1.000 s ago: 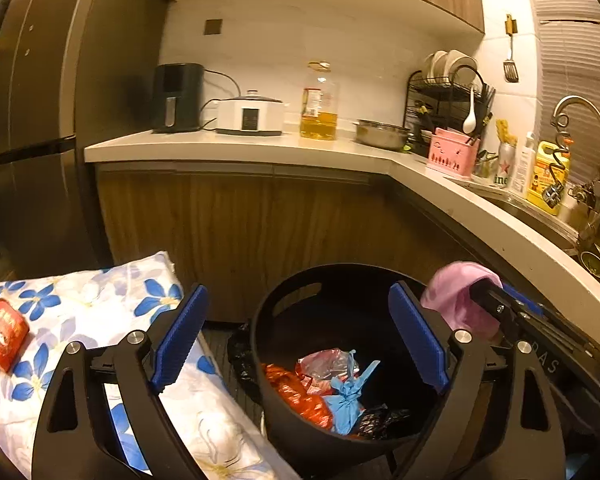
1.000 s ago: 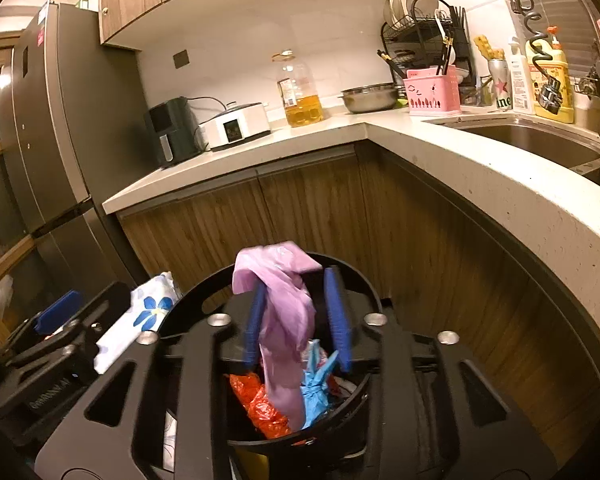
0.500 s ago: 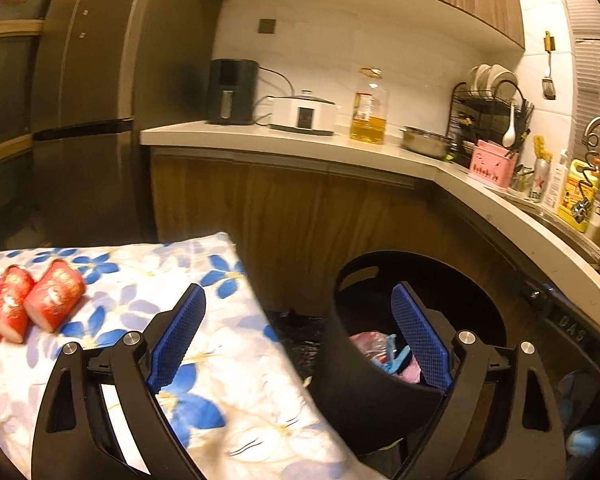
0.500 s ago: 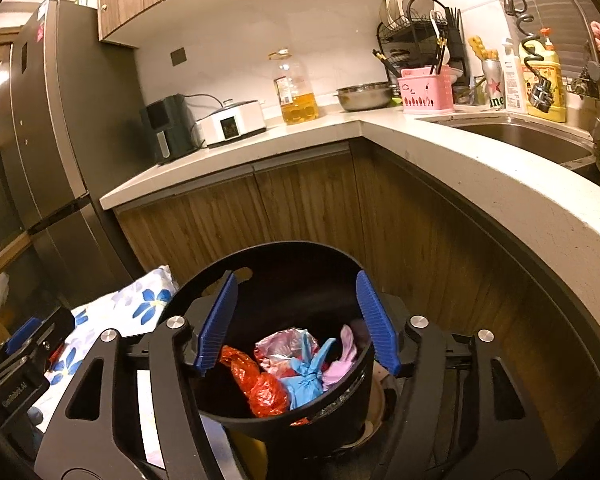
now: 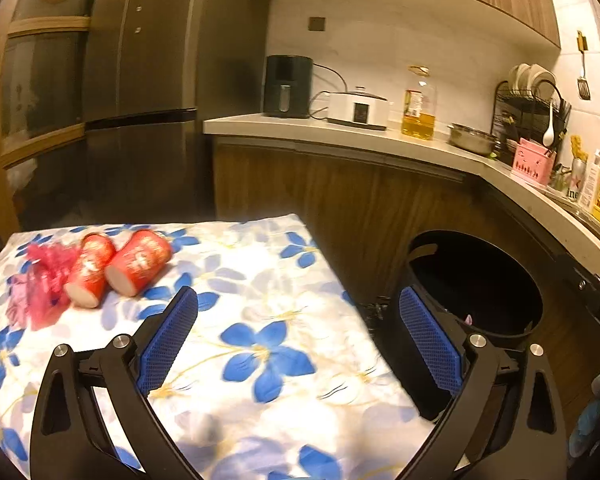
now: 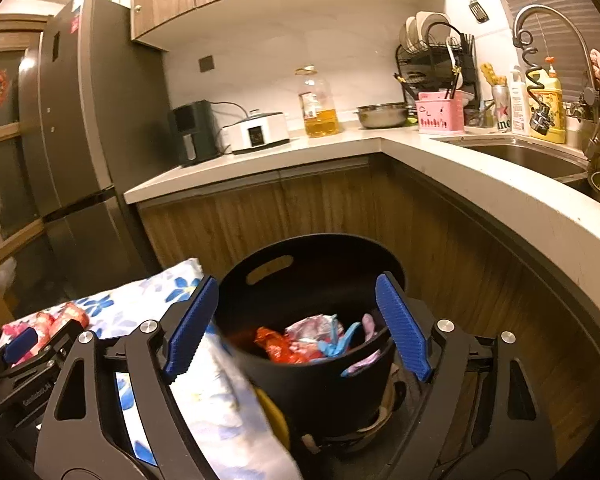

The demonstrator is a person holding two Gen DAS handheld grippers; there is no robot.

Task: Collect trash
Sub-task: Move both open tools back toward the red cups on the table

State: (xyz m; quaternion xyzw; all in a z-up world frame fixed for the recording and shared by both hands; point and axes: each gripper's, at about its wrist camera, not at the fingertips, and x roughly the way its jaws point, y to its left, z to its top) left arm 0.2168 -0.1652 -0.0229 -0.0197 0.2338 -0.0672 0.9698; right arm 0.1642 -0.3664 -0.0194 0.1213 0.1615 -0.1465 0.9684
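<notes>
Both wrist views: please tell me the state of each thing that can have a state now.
Left gripper: jaws opening, nothing between them.
Right gripper: jaws opening, nothing between them.
Black bin: uncovered, trash inside.
Two red cups: lying on their sides on the flowered cloth.
Pink bag: crumpled beside the cups.
Fridge: doors shut.

Left cam over table (image 5: 284,312); right cam near bin (image 6: 316,392) (both see bin).

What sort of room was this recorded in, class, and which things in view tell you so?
A home kitchen, most likely. A tall fridge stands beside a worktop carrying a bottle of cooking oil, and a sink with a curved tap sits beside a rack of dishes.
</notes>
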